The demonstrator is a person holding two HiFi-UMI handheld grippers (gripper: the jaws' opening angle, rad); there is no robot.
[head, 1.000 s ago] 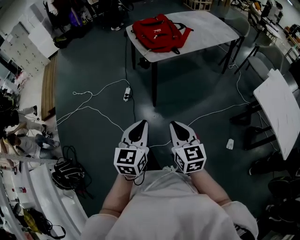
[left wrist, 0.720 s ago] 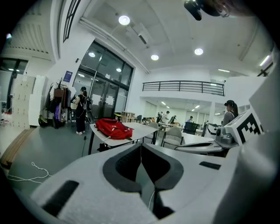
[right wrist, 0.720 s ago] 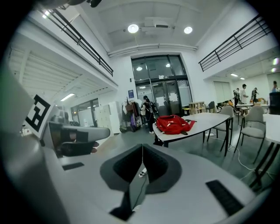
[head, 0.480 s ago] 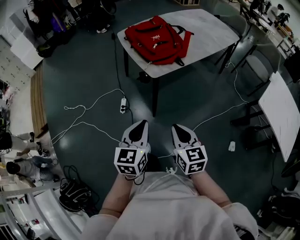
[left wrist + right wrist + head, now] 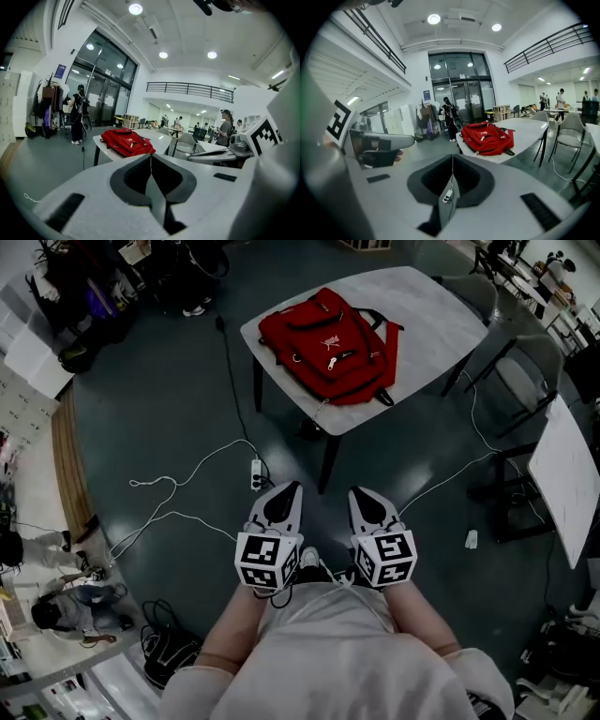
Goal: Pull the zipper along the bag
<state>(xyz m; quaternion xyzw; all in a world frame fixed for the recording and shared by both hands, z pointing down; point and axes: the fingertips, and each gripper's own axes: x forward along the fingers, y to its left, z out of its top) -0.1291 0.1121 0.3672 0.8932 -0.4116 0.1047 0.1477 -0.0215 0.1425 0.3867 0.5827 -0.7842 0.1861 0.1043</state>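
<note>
Both of your grippers are shut, with nothing in them. Your left gripper has its jaws pressed tip to tip. Its own view shows only a thin seam between them, and your right gripper stands the same way, jaws together and empty. You hold the two side by side, close in front of your body, pointing forward and slightly down over the dark floor.

The red backpack lies flat on the white bench ahead of you, well apart from both grippers, and neither touches it. It sits on the bench's left part, with its dark straps on the right side (white zipper pulls show on its front, but whether the zippers are open or closed is too small to tell).

Between you and the bench a white cable loops across the floor to a power strip, which in the head view lies just ahead of the left gripper's tips. A second white bench stands off to your right.
</note>
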